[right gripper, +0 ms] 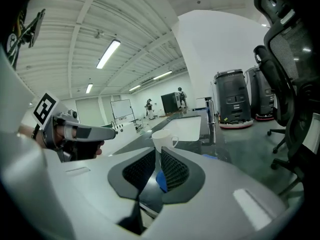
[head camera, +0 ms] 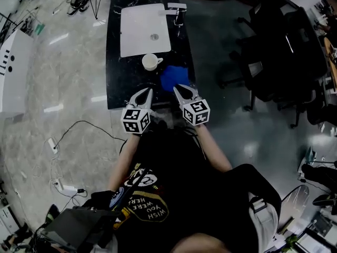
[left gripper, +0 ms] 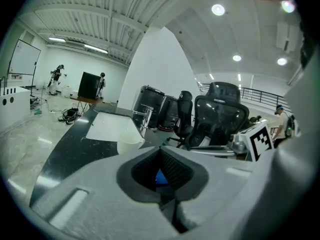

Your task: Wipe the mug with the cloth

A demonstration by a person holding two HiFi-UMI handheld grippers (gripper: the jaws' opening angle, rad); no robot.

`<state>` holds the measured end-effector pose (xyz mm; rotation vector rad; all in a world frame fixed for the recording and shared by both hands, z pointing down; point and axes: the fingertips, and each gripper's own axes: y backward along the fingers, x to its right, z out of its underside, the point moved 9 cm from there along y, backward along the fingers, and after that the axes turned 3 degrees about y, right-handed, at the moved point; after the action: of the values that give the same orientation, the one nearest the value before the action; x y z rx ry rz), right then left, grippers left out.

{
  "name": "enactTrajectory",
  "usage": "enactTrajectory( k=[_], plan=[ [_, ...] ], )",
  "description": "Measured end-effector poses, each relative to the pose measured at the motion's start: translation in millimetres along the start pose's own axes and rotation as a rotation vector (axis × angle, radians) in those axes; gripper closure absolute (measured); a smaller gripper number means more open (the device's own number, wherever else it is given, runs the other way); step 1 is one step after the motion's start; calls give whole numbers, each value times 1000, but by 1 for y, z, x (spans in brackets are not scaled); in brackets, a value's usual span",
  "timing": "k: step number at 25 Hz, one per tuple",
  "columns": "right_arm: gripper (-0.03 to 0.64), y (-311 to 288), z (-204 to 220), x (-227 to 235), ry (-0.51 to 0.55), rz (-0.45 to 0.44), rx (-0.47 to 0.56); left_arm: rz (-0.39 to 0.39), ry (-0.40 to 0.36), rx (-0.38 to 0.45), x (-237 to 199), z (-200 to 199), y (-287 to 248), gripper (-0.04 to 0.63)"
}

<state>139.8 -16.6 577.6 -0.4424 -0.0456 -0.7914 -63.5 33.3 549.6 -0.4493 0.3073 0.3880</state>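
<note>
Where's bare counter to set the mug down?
Free: the counter patch left of the mug, between the sink and the near edge. Crowded: the right side, where the cloth lies beside the mug, and the faucet corner.

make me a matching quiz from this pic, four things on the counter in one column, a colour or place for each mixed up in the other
Column one
1. mug
2. cloth
3. sink
4. tap

Column two
a. blue
b. white, round, just left of the cloth
c. metal, at the sink's far right corner
d. large flat white rectangle

Pairs: 1-b, 2-a, 3-d, 4-c
</note>
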Motion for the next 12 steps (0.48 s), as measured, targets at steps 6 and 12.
enactTrajectory(
  k=[6, 12],
  plan=[
    [543, -20, 11, 4, 47, 41, -100, 18, 26, -22, -14, -2, -8, 592],
    [481, -49, 20, 19, 60, 91, -205, 47, 0, -67, -30, -13, -25, 592]
  ],
)
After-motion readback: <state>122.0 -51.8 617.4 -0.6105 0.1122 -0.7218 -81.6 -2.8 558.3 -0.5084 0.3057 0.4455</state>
